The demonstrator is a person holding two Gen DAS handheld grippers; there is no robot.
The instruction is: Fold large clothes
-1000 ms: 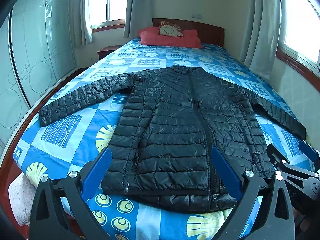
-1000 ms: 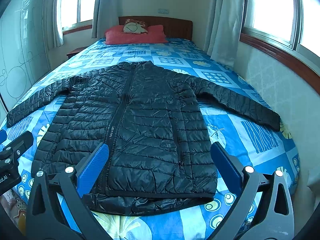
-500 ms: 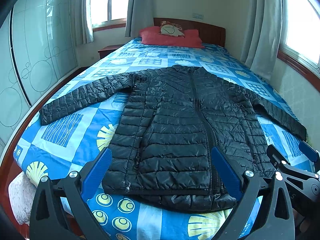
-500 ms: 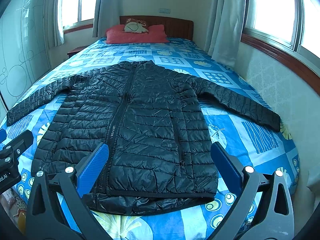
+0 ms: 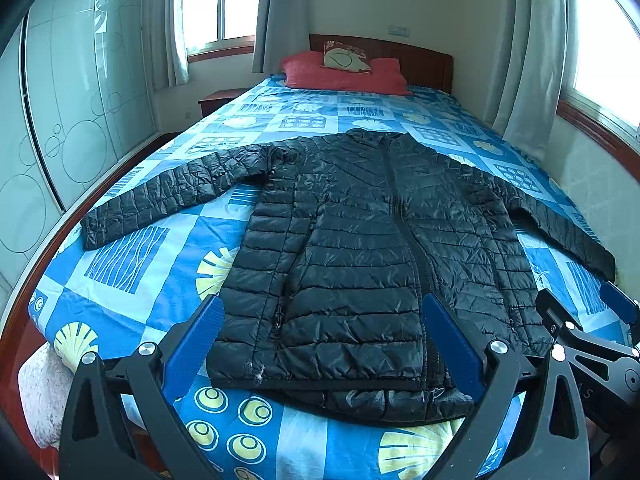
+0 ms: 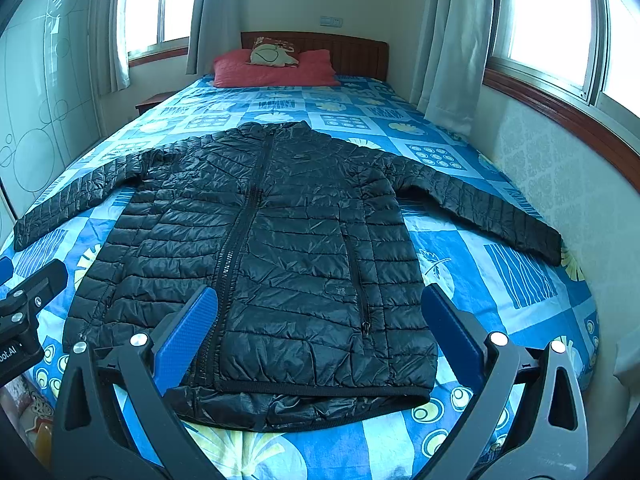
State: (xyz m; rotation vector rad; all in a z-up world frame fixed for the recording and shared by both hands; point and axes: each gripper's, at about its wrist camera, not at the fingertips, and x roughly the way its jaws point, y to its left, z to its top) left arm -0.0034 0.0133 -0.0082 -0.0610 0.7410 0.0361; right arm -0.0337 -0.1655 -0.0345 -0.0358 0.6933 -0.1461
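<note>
A black quilted puffer jacket [image 5: 360, 240] [image 6: 280, 240] lies flat on the bed, zipped, front side up, collar toward the headboard, both sleeves spread outward. My left gripper [image 5: 324, 344] hovers open above the hem near the foot of the bed, over the jacket's left half, holding nothing. My right gripper [image 6: 320, 332] also stands open over the hem's right half, with nothing between its blue pads [image 6: 450, 328]. The right gripper [image 5: 592, 332] also shows at the right edge of the left wrist view.
The bed has a blue patterned sheet [image 5: 120, 264] [image 6: 500, 280]. Red pillows [image 5: 344, 76] and a small cushion [image 6: 272, 54] lie at the wooden headboard. A glass wardrobe [image 5: 72, 100] stands on the left, a wall with curtained windows [image 6: 552, 160] on the right.
Both grippers have drifted slightly back and up, so the jacket sits a little lower and further in view. The jacket has not moved; both grippers stay open.
</note>
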